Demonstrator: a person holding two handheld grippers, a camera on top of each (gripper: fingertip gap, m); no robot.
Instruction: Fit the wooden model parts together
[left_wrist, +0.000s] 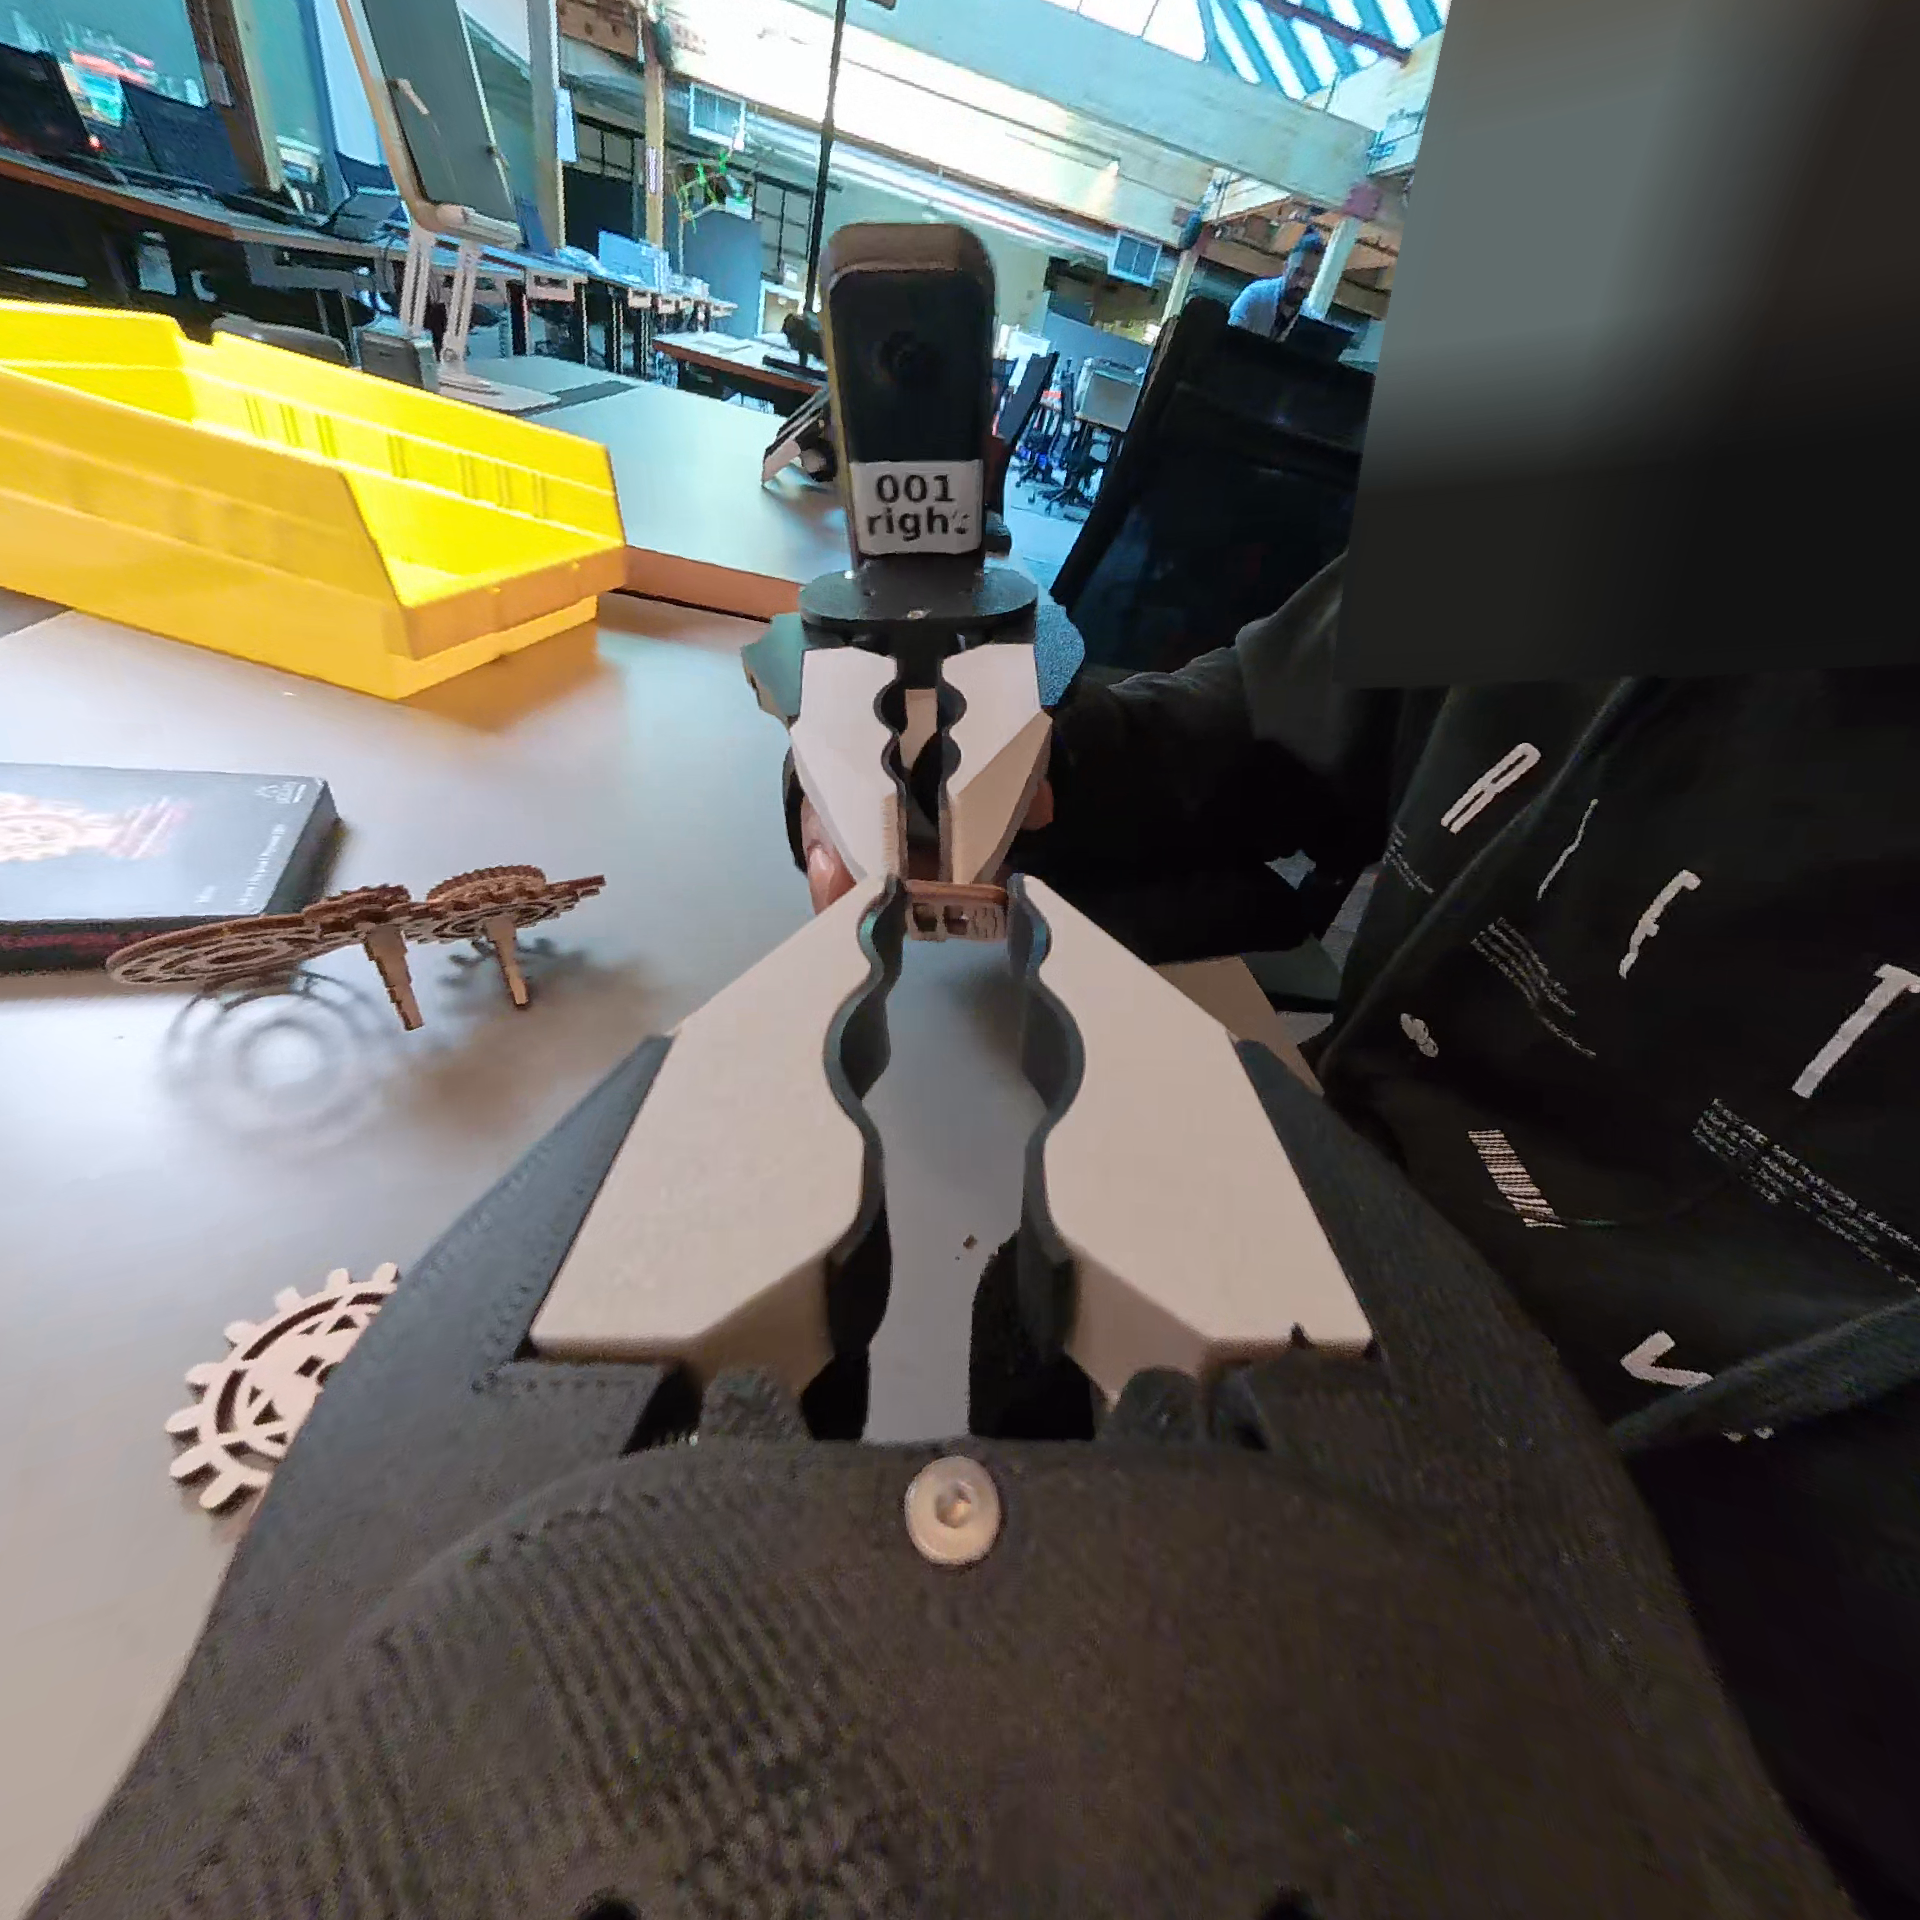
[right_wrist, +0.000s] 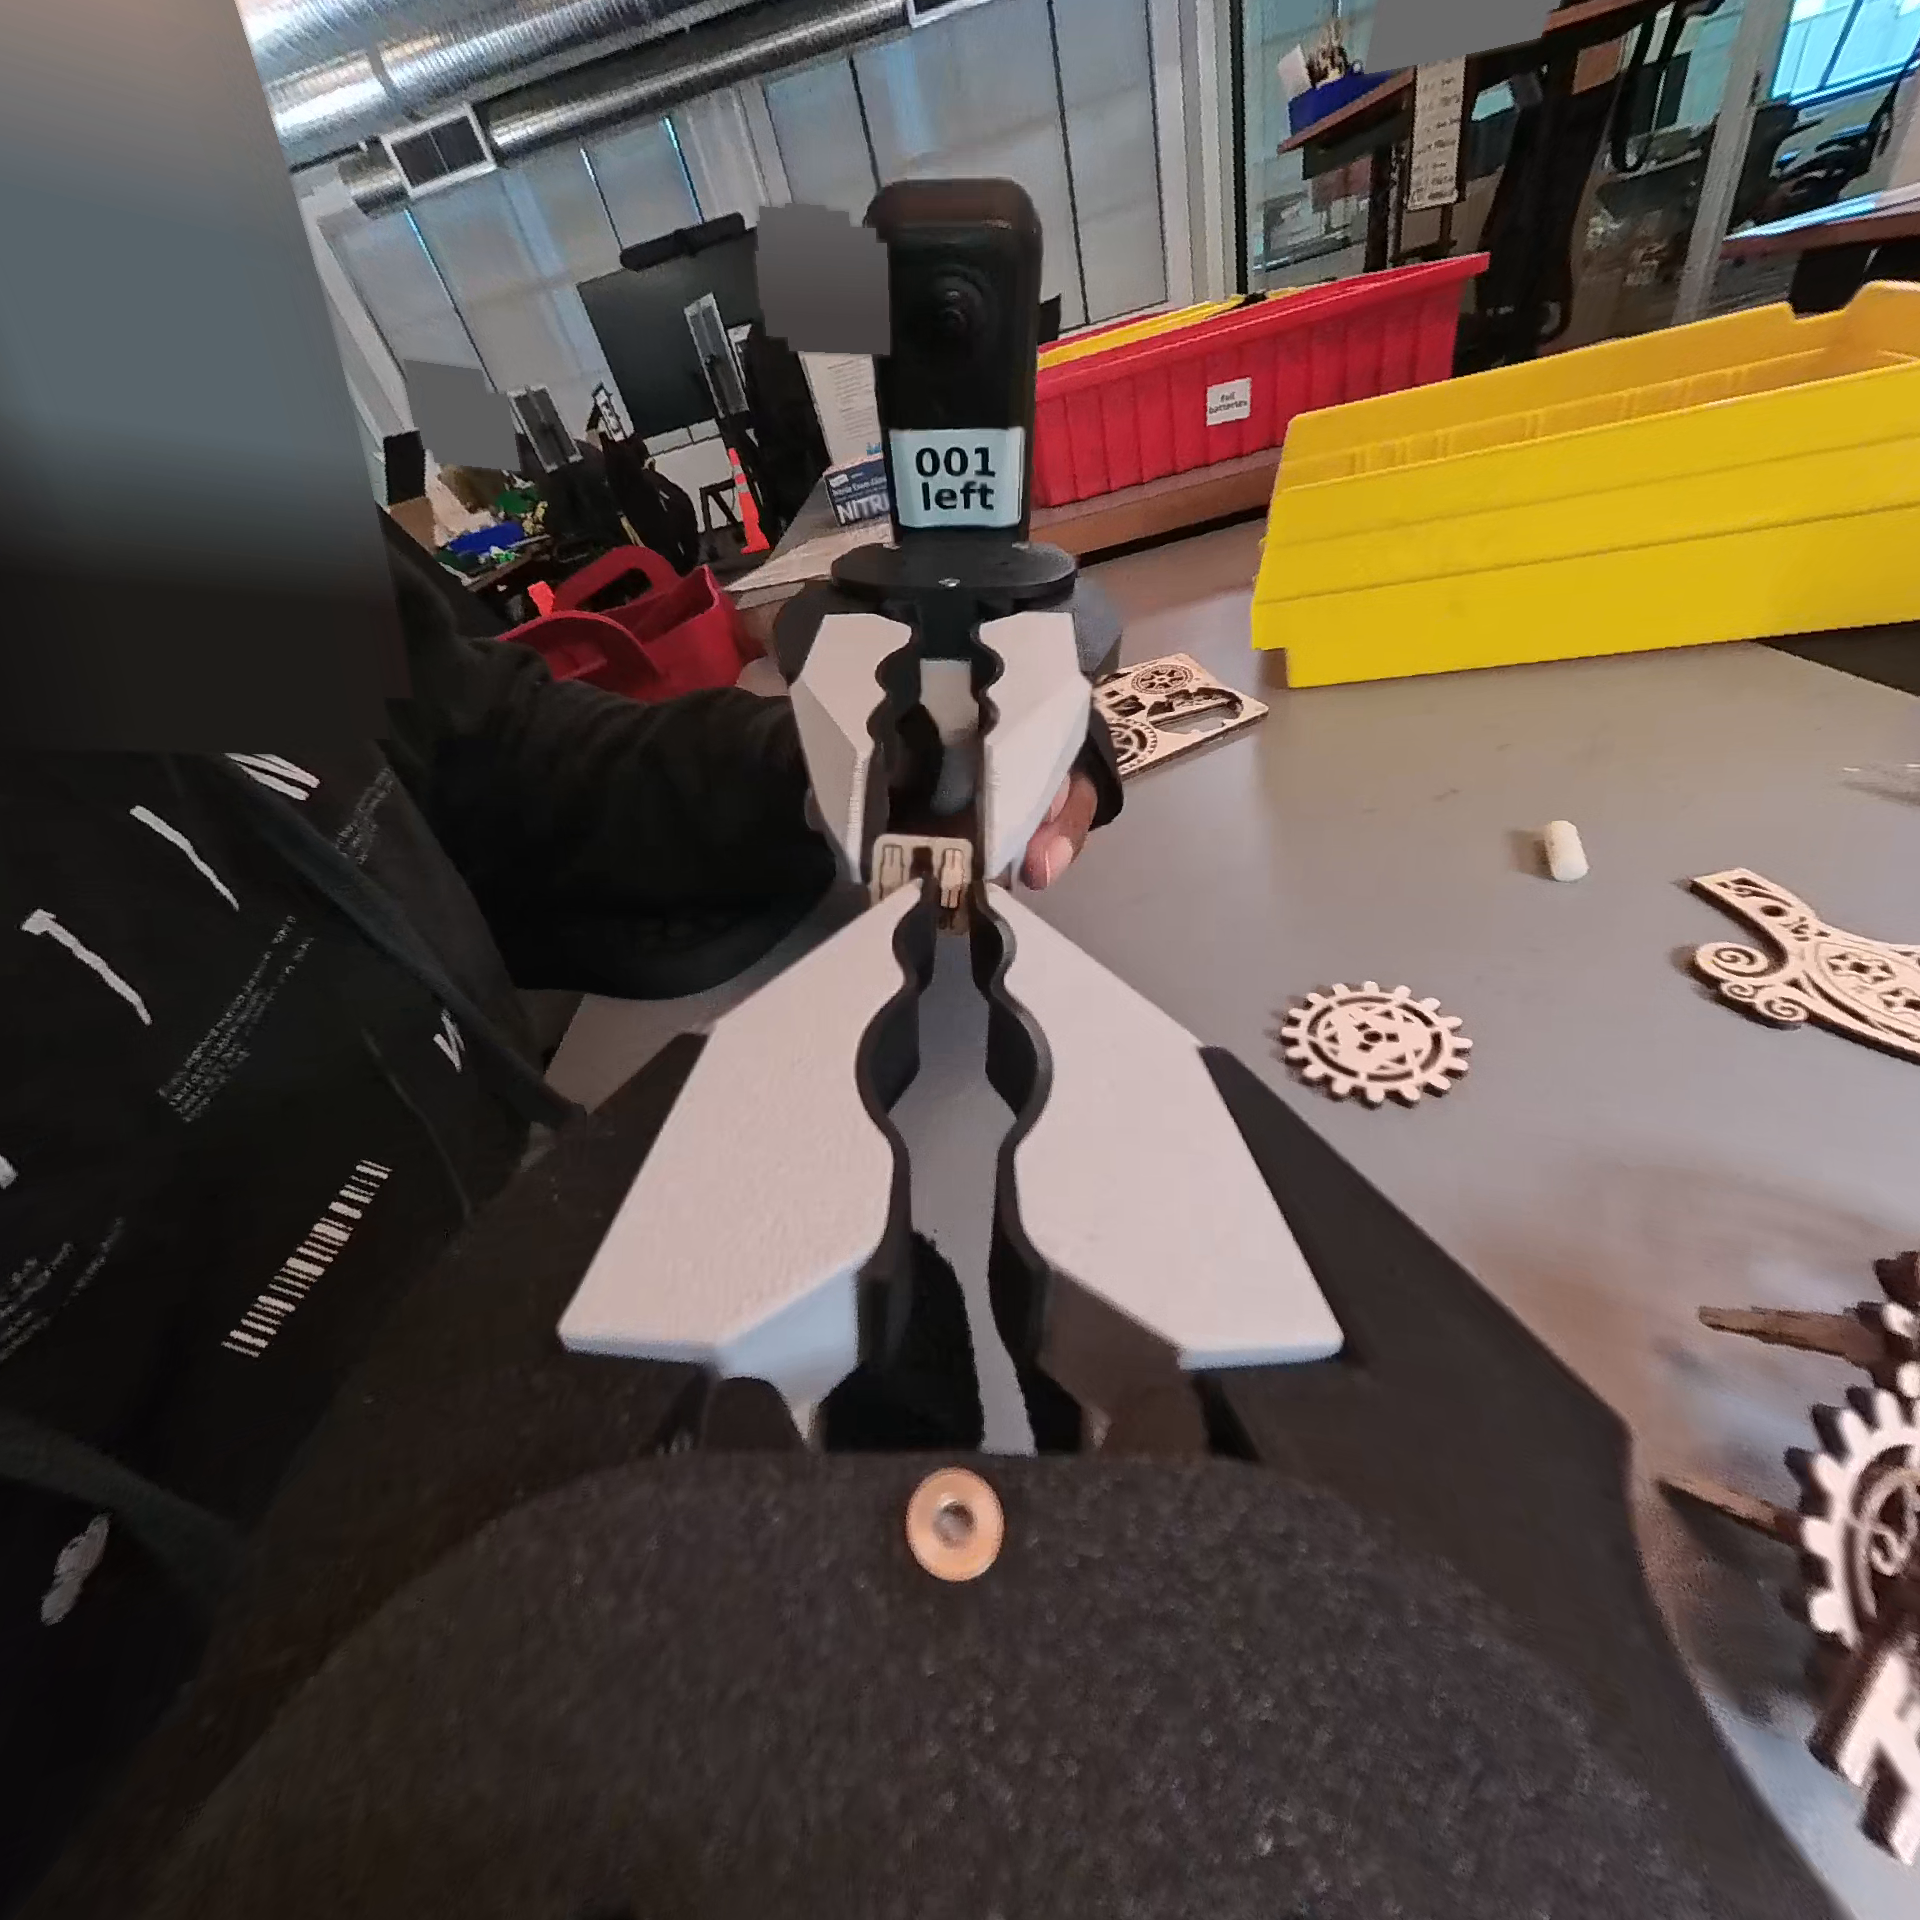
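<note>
Both claws meet nose to nose above the table (right_wrist: 1351, 852): the left claw (left_wrist: 956, 914) and right claw (right_wrist: 940, 904) each pinch a small slotted wooden piece (left_wrist: 958, 916), apparently mid-joining. The geared assembly (left_wrist: 364, 925) stands partly built, and a loose gear (right_wrist: 1375, 1042) plus a scrolled panel (right_wrist: 1808, 961) still lie unused, so plenty seems left.

Grey claws (left_wrist: 951, 894), blk mounts, blk hoodie (left_wrist: 1662, 1039)

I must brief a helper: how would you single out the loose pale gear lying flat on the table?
Start at the yellow bin, then come forward across the grey table. The pale wooden gear lies flat and alone there, round and toothed, unlike the curled scrollwork piece beside it.
</note>
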